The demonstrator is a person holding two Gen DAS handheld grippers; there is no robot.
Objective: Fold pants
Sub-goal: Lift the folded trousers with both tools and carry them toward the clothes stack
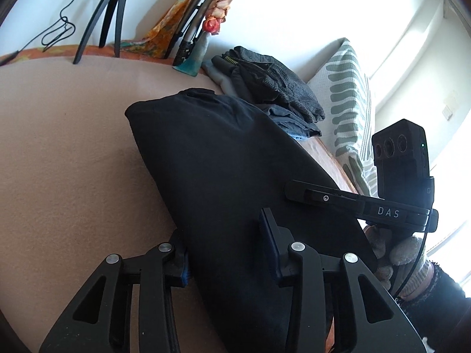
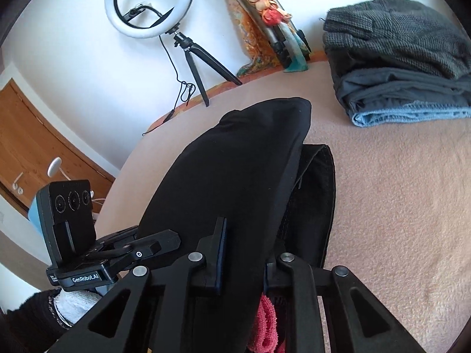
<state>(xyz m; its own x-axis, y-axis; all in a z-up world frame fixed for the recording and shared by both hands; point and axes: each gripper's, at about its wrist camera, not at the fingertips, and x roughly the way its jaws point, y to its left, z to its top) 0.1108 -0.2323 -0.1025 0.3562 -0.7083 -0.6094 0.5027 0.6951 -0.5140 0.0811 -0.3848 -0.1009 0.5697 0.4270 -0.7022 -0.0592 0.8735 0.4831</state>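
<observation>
The black pants (image 1: 217, 158) lie folded on the pink bed cover, held up at the near end; they also show in the right wrist view (image 2: 235, 170). My left gripper (image 1: 226, 253) is shut on the near edge of the pants, the cloth passing between its fingers. My right gripper (image 2: 247, 261) is shut on the same near edge further right; its body shows in the left wrist view (image 1: 353, 203). A lower layer of the pants (image 2: 318, 194) rests on the bed beneath the lifted fold.
A stack of folded clothes (image 2: 397, 64) sits at the back right of the bed, also in the left wrist view (image 1: 273, 88). A ring light on a tripod (image 2: 150, 6) stands behind. A striped pillow (image 1: 347, 97) lies at the right. Pink bed cover (image 1: 73, 147) spreads left.
</observation>
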